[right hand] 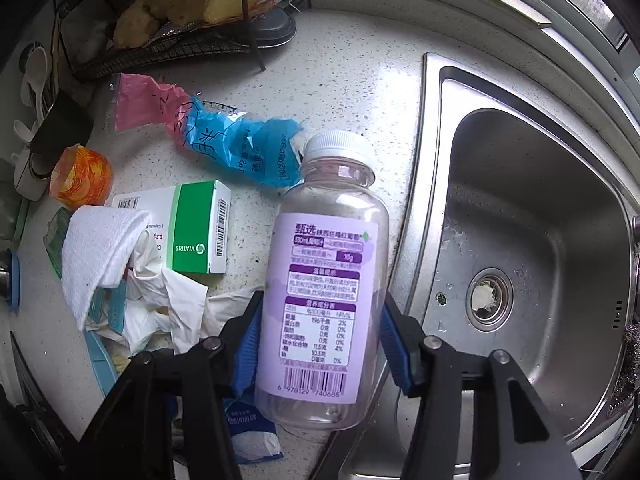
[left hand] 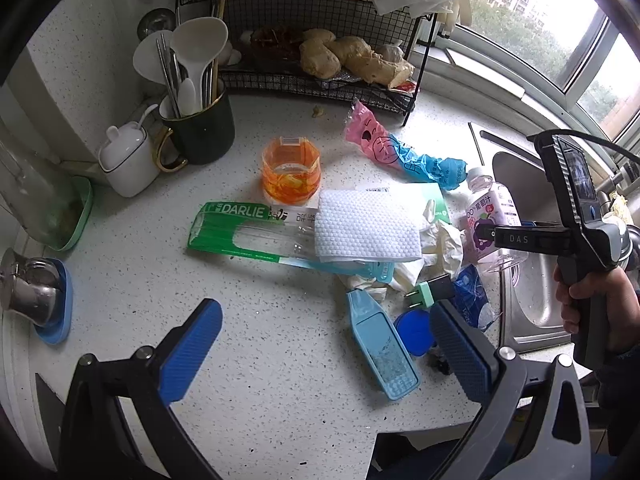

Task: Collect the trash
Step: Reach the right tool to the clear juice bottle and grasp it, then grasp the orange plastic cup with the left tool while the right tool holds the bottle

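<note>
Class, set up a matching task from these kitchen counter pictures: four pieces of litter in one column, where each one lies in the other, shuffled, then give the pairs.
Things
1. purple-label bottle
2. white textured wipe
3. pink and blue wrapper
4. green and white medicine box

Places
A. draped over the Darlie toothbrush pack
B. between the right gripper's blue pads, by the sink
C. beside the crumpled tissues
D. in front of the wire rack

Pairs: 1-B, 2-A, 3-D, 4-C
</note>
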### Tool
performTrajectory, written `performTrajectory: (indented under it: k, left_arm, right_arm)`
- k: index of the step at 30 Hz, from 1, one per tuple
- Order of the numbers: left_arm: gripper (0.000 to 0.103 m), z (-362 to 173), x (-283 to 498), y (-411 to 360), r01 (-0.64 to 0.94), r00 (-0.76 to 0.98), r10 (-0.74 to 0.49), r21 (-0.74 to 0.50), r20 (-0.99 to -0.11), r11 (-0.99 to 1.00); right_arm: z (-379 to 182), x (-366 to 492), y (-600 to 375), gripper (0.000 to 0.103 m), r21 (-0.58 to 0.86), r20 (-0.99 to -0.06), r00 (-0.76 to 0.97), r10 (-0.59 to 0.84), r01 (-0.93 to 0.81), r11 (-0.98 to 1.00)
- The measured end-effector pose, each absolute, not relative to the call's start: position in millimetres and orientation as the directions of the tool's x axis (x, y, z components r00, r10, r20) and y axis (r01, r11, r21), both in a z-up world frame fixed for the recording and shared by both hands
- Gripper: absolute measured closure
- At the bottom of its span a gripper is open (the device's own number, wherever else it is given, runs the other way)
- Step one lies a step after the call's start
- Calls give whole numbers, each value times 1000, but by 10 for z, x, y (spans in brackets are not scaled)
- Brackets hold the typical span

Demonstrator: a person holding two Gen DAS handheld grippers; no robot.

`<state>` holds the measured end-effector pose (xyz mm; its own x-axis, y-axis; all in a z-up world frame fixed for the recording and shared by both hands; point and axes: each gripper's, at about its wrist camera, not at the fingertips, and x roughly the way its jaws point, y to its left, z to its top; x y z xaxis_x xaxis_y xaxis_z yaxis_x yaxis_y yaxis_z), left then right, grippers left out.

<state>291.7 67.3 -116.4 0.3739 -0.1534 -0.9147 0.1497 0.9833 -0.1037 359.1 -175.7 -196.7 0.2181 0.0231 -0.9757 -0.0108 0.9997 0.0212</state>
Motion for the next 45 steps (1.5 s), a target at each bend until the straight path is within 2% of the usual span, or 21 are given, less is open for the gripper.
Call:
performTrajectory:
  k: [9, 16, 26, 36, 38, 40, 45]
  left_arm:
    - [0, -1140, 3032, 681, 153, 374, -149, -98, -915, 983]
    - [0, -1196, 3437, 698, 167, 372, -165, -108, -913, 980]
    - [0, -1638, 4202, 737, 168, 317, -129, -78, -940, 983]
    - [19, -2130, 4618, 699, 189, 260, -118, -70, -958, 980]
    - [32, -2180, 4655, 709, 189, 250, -128, -81, -960, 979]
    - [38, -2221, 4671, 717, 189, 238, -144, -100, -960, 977]
    - [40, -2145, 4621, 771, 149, 266, -167, -131, -949, 980]
  right_arm:
    - [-1846, 3368, -1739, 56, 5, -965, 261, 9, -16, 1000]
    - [-1620, 3154, -1771, 56, 29, -959, 283, 31, -10, 1000]
    - [-1455, 3062, -1763, 56, 55, -957, 286, 47, 18, 998]
    - [-1475, 3015, -1731, 56, 27, -966, 260, 16, 39, 999]
    - [-1477, 3002, -1722, 56, 16, -967, 255, 7, 35, 999]
    - [-1487, 2996, -1721, 56, 7, -968, 250, -2, 36, 999]
    - [-1472, 2980, -1756, 56, 7, -968, 250, -5, 48, 999]
